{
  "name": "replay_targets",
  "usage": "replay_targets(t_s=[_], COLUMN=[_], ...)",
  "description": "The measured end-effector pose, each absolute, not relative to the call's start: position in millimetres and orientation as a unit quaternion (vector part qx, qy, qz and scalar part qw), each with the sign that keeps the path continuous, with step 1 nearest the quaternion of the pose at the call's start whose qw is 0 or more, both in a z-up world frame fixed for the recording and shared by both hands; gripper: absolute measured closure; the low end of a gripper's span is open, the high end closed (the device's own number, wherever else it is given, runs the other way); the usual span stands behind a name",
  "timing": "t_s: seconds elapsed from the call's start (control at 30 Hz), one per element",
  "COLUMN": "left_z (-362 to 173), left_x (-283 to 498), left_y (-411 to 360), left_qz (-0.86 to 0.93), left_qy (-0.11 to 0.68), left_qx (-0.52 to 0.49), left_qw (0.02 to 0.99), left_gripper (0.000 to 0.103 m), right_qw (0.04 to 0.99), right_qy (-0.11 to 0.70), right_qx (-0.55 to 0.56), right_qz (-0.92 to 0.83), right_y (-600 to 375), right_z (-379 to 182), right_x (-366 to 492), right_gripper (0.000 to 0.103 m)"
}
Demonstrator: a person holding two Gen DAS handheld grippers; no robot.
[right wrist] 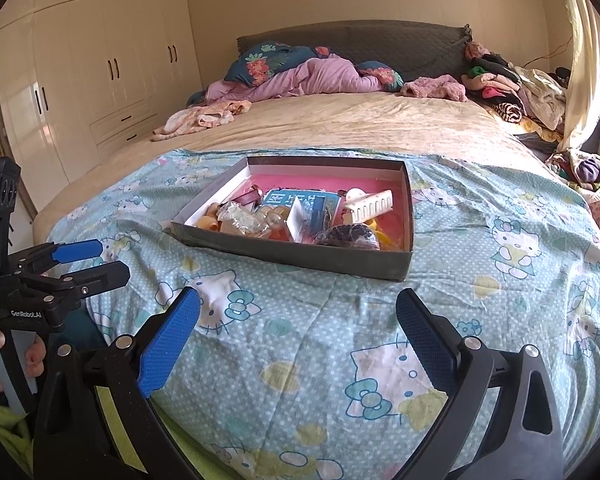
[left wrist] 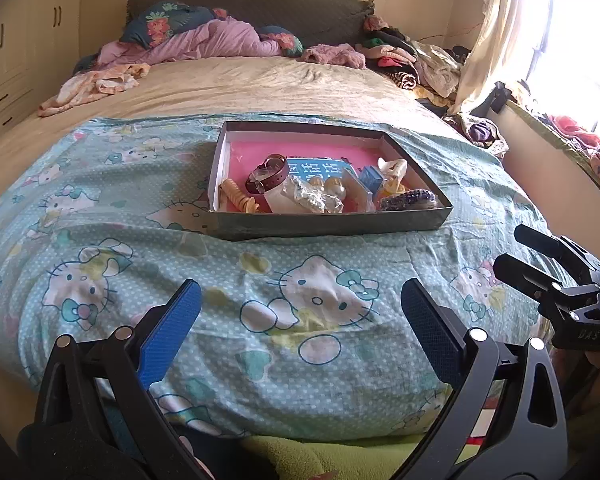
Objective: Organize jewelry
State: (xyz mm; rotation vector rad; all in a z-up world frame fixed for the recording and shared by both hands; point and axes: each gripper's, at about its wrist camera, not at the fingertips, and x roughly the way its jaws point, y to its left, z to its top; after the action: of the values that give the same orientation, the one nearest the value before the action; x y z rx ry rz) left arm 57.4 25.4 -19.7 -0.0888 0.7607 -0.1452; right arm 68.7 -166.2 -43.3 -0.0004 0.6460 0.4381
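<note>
Risked snagging tangled trinkets in the shallow grey cardboard box [left wrist: 236,236] on the soft bed, with left tool [left wrist: 300,320] and right tool [right wrist: 298,328] both wide open, empty.

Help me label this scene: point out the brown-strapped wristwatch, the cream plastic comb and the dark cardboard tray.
Brown-strapped wristwatch [left wrist: 269,174]: left wrist view, on its strap.
Cream plastic comb [right wrist: 370,205]: right wrist view, on its teeth.
Dark cardboard tray [left wrist: 332,222]: left wrist view, on its near outer wall.
</note>
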Motion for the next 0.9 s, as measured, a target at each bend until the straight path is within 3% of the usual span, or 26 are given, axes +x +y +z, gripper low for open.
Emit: replay_targets(t_s=[0.9], left_z=[-20.8], left_x=[55.7], left_y=[24.9], left_qz=[-0.061], left_qy=[0.373], left_qx=[-0.030], left_qw=[0.925], left_gripper=[0.010], right_qw=[0.925], right_qy=[0.315], right_qx=[-0.005], right_qz=[0.214], right_y=[-161.3], right_z=[-42.2], right_x=[68.0], right_gripper=[0.005])
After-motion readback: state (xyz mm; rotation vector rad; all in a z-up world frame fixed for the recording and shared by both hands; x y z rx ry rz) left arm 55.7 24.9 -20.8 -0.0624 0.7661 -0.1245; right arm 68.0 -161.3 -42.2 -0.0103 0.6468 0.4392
